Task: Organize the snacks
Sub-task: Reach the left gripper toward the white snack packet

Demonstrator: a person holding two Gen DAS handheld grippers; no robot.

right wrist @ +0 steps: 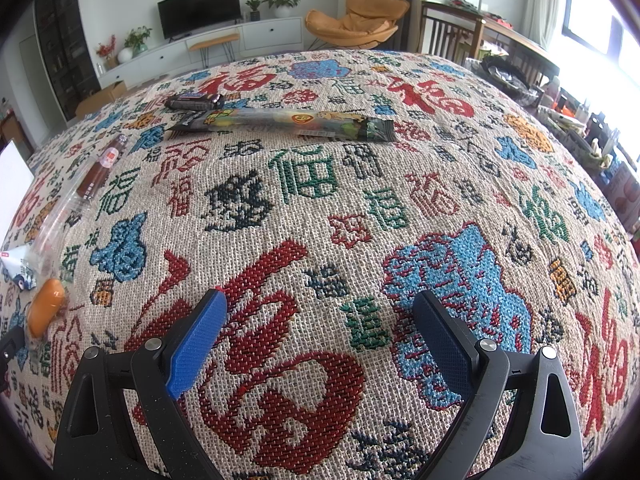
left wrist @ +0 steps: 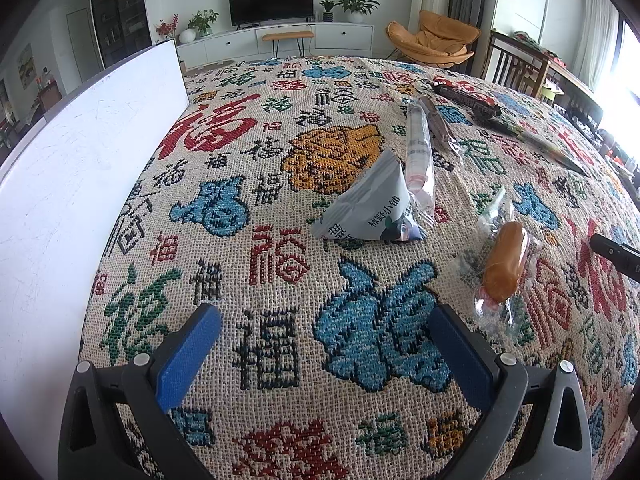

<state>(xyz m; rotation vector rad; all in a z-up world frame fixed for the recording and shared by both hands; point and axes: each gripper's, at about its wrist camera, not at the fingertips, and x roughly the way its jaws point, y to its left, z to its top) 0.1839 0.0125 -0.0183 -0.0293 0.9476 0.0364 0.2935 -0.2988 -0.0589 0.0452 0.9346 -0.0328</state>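
Hovering over patterned cloth [left wrist: 280, 240]: two grippers, both empty, jaws spread wide.

Six snacks counted, all flat on cloth. Left gripper [left wrist: 326, 340], near: white triangular pouch [left wrist: 368, 204] centre, two clear-wrapped sticks [left wrist: 420, 152] just behind it, orange bun in clear wrap [left wrist: 506, 266] to right. White board [left wrist: 80, 160] stands at left. Right gripper [right wrist: 320, 336]: long dark-green packet [right wrist: 280, 120] and small dark bar [right wrist: 194, 101] at far side, touching.

A table is covered by a woven cloth [right wrist: 320, 184] patterned with coloured characters. On it are laid a white box [left wrist: 80, 168], a triangular packet [left wrist: 372, 208], a clear tube snack [left wrist: 418, 152], a wrapped sausage [right wrist: 102, 166], an orange bun [left wrist: 506, 264], a long green packet [right wrist: 280, 122] and a dark bar [right wrist: 194, 101].
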